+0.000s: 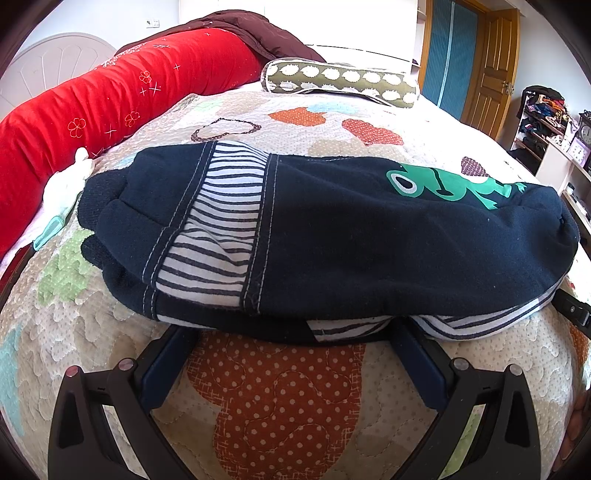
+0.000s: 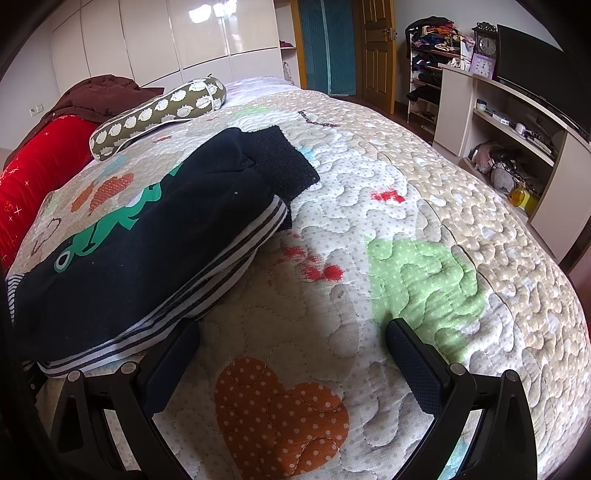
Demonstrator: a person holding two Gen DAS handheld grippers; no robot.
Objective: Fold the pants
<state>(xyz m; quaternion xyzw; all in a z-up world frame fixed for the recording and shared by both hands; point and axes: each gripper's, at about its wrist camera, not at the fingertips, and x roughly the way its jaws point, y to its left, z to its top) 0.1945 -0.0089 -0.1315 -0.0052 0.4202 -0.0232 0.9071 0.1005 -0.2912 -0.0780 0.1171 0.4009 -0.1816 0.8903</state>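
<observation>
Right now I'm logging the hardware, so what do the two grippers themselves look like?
Both look alike. The left gripper and right gripper each have glossy black curved plastic arms with silver round pins at the joints, ending in dark blue, flat rectangular pads with a fine texture. No cables, markings or sleeves show.

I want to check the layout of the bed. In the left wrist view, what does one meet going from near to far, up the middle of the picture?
left gripper → orange dotted patch on the quilt → folded navy pants → olive patterned bolster → white wall
</observation>
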